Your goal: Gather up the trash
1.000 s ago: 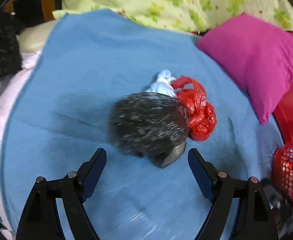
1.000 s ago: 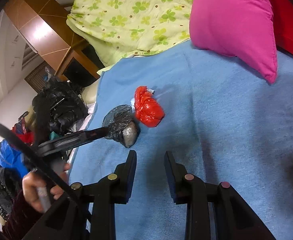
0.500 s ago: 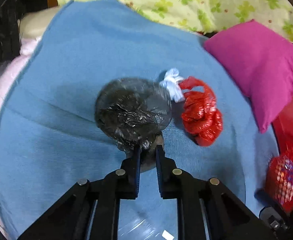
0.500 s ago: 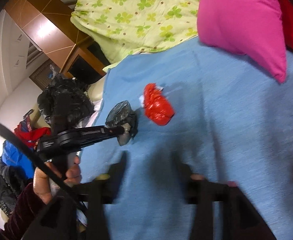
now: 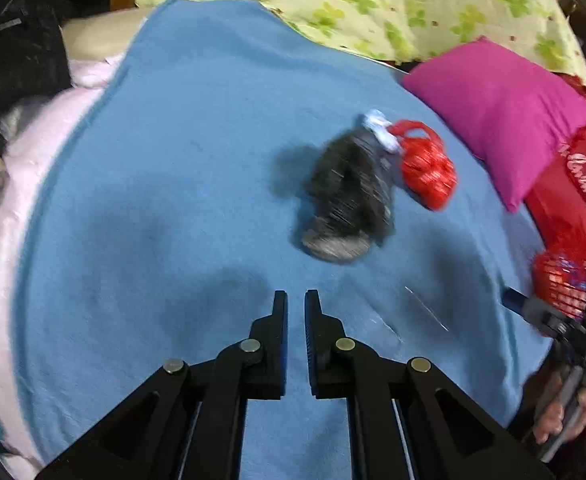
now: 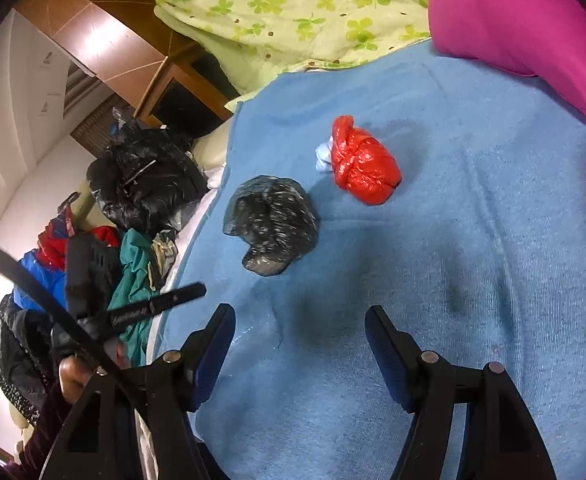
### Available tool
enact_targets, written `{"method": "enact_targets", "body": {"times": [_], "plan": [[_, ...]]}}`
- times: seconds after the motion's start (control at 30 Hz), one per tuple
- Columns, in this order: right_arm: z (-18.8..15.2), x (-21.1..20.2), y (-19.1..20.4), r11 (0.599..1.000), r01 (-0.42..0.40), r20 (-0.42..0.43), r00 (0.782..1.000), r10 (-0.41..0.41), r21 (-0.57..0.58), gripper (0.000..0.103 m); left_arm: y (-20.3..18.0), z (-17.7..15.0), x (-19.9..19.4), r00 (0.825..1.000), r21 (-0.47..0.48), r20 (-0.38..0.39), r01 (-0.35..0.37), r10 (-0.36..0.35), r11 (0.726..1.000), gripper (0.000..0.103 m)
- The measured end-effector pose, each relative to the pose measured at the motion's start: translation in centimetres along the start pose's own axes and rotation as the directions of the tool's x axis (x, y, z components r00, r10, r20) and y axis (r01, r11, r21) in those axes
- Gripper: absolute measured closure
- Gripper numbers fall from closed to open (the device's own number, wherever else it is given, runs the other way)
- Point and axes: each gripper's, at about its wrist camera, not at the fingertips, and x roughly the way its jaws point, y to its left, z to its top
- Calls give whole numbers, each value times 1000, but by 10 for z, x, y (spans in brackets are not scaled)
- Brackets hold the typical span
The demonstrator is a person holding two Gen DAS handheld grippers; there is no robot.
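The left wrist view shows the left gripper [image 5: 295, 300] with its fingers drawn almost together and nothing between them, the dark plastic bag [image 5: 349, 204] lying blurred on the blue blanket [image 5: 173, 160] ahead of the tips, apart from them. Only the right wrist view shows that bag [image 6: 271, 226] sharply: a crumpled grey-black bundle, its long axis running from upper left to lower right in that frame, its knotted end toward the camera. The right gripper [image 6: 299, 344] has its fingers spread moderately wide, empty, above bare blanket. A red plastic bag [image 6: 363, 172] lies just beyond the dark one, a white scrap [image 6: 323, 158] beside it. The left view alone catches a red mesh bag [image 5: 561, 280] at the right edge. A magenta pillow [image 5: 501, 112] and a clover-print quilt [image 6: 293, 8] lie behind; clothes are heaped beside the bed.
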Motion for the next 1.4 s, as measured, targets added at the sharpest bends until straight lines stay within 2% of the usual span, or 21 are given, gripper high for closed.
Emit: {"method": "enact_targets", "body": {"times": [0.13, 0.27, 0.43, 0.53, 0.67, 0.8, 0.9, 0.97, 1.07, 1.13, 1.17, 1.23, 1.33, 1.4], "plan": [[-1, 0, -7, 999, -16, -8, 1000, 16, 32, 31, -5, -17, 16, 993, -71, -23, 111, -113, 991, 94], [0, -5, -16, 997, -29, -7, 1000, 29, 67, 31, -26, -36, 24, 971, -115, -15, 235, -238, 965, 94], [4, -14, -28, 990, -58, 17, 998, 56, 125, 31, -85, -43, 31, 951, -53, -32, 306, -308, 950, 94], [4, -18, -32, 988, -67, 15, 998, 65, 138, 31, -98, -42, 24, 946, -36, -1, 324, -325, 945, 94], [3, -19, -35, 986, -65, -23, 997, 69, 151, 31, -83, -38, 5, 964, -34, 50, 263, -261, 964, 94], [-3, -22, -37, 986, -20, -77, 996, 33, 168, 31, -46, -40, -12, 984, -82, 88, 161, -154, 984, 93], [-11, -25, -41, 976, -17, -129, 991, 46, 218, 31, -24, -46, -25, 993, -107, 110, 63, -51, 992, 93], [-20, -27, -39, 971, -2, -162, 986, 42, 240, 31, -15, -49, -33, 992, -112, 127, 5, 9, 994, 92], [-29, -19, -31, 968, 44, -197, 980, 6, 246, 31, -10, -51, -44, 986, -110, 144, -65, 80, 992, 80], [-31, -12, -22, 970, 66, -208, 978, -17, 233, 31, -11, -51, -47, 981, -108, 159, -94, 110, 990, 64], [-33, -7, -15, 973, 83, -211, 977, -37, 214, 31, -13, -52, -50, 979, -102, 167, -104, 120, 989, 61], [-35, 1, 1, 979, 139, -207, 973, -107, 151, 31, -17, -52, -53, 974, -89, 174, -133, 147, 987, 50], [-38, 16, 24, 976, 208, -185, 963, -193, 62, 31, -18, -54, -60, 966, -69, 190, -163, 173, 984, 45], [-41, 25, 37, 962, 272, -166, 948, -272, -17, 31, -16, -55, -63, 963, -64, 194, -180, 189, 982, 44]]}}
